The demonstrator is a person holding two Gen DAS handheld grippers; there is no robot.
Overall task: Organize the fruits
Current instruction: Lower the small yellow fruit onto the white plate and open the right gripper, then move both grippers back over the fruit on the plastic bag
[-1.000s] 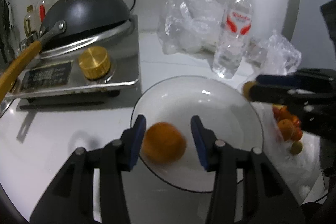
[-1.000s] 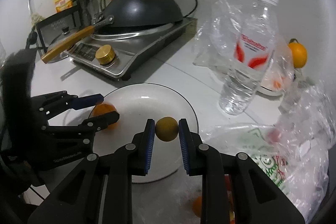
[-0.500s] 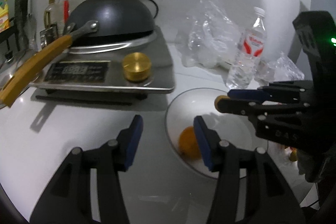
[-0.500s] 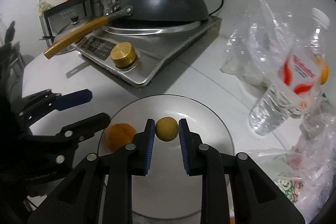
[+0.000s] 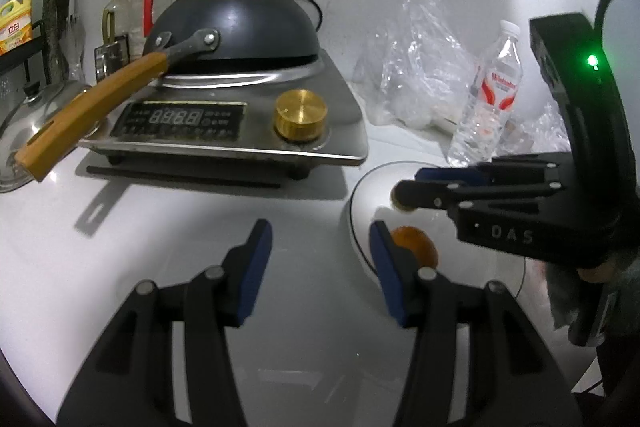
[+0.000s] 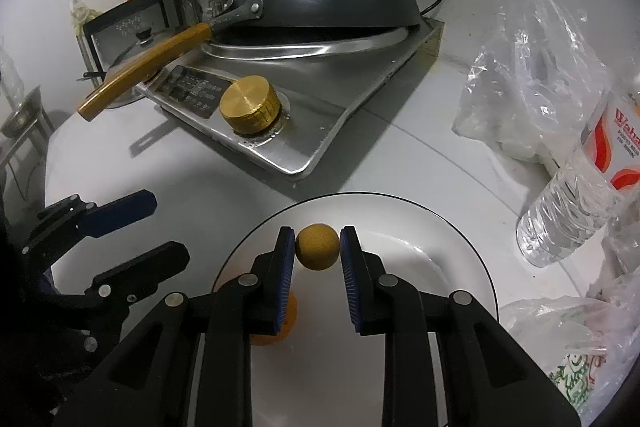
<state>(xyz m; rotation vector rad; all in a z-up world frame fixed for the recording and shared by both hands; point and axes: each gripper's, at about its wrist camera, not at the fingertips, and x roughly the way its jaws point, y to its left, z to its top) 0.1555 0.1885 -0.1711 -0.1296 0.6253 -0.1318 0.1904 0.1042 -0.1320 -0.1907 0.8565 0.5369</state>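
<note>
A white plate [image 6: 460, 227] lies on the counter, and in the left wrist view its rim [image 5: 352, 211] shows at the right. An orange [image 5: 416, 247] rests on the plate, and the right wrist view shows it [image 6: 276, 331] half hidden under a finger. My right gripper [image 6: 318, 247] is shut on a small brown-yellow round fruit [image 6: 318, 247] and hangs over the plate's middle. My left gripper [image 5: 318, 263] stands open and empty over bare counter, just left of the plate. The right wrist view has the left gripper [image 6: 156, 231] at its left.
An induction cooker [image 5: 224, 131] with a gold knob [image 5: 300, 115] and an upturned black wok [image 5: 236, 27] fills the back. The wok's wooden handle [image 5: 88, 111] sticks out leftward. A water bottle [image 6: 580, 195] and crumpled plastic bags [image 6: 532, 87] sit right of the plate.
The left gripper let go of the orange on the plate and drew back to the left, off the plate. The right gripper carried the small fruit in over the plate.
</note>
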